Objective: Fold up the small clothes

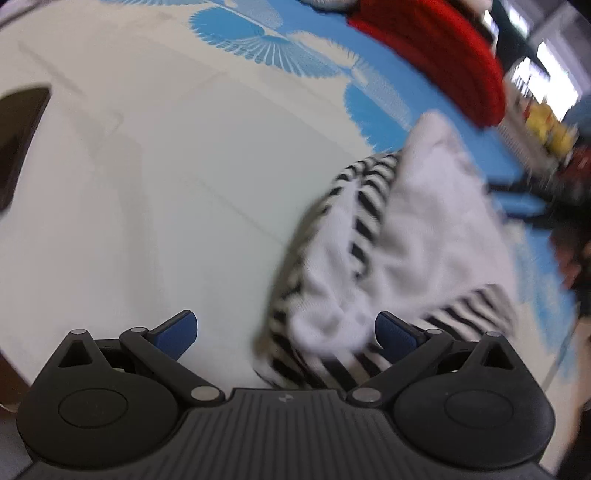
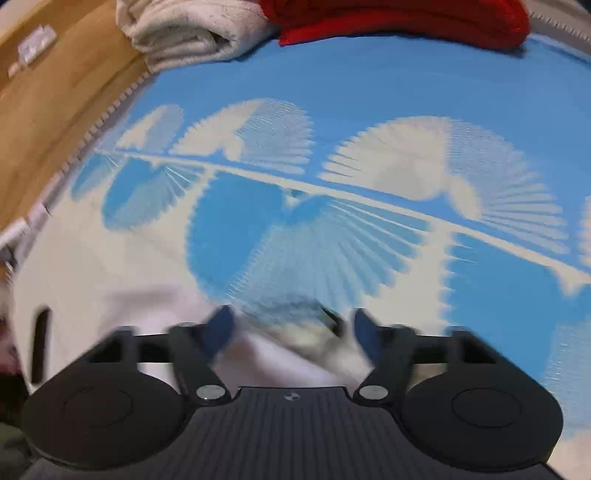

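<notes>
A small white garment with black-and-white stripes (image 1: 388, 240) lies crumpled on the blue-and-white patterned cloth (image 1: 258, 48), to the right in the left wrist view. My left gripper (image 1: 286, 332) is open just above the garment's near end. Its right pad (image 1: 395, 332) is over the striped edge and its left pad (image 1: 177, 332) is over bare white surface. In the blurred right wrist view, my right gripper (image 2: 293, 330) stands open with a fold of white fabric (image 2: 273, 358) below and between its fingers. Neither pad presses on the fabric.
A red knit garment (image 1: 443, 48) (image 2: 406, 18) lies at the far edge of the cloth, with a folded cream towel (image 2: 192, 29) beside it. The cloth's fringed edge and a wooden surface (image 2: 44, 92) run along the left. A dark shape (image 1: 18, 140) sits at the far left.
</notes>
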Demonstrator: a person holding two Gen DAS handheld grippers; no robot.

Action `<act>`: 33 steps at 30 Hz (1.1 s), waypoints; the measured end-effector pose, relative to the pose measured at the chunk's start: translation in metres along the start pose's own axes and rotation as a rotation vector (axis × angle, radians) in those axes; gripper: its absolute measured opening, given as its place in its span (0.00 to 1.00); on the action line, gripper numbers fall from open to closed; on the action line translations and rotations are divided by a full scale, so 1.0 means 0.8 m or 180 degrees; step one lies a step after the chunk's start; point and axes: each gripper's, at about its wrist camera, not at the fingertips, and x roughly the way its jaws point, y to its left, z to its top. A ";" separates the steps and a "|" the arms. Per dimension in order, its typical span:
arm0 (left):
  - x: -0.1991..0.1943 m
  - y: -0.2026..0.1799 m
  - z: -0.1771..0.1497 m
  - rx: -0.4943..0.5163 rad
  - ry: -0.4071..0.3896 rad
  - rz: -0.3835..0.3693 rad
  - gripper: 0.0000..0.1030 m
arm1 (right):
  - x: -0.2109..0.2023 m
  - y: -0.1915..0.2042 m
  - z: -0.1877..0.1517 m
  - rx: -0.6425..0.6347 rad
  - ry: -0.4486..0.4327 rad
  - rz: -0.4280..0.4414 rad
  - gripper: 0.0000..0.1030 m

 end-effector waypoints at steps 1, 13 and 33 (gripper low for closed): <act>-0.008 -0.001 -0.008 -0.0106 0.0008 -0.0133 1.00 | -0.010 -0.005 -0.006 -0.0068 0.0000 -0.0066 0.84; 0.049 -0.029 0.005 -0.0682 0.0187 -0.0409 0.80 | 0.040 -0.036 -0.053 0.0193 0.0287 0.0126 0.78; 0.252 -0.214 0.282 0.0786 0.0059 -0.0079 0.72 | -0.068 -0.087 -0.226 0.1204 -0.0408 0.0028 0.05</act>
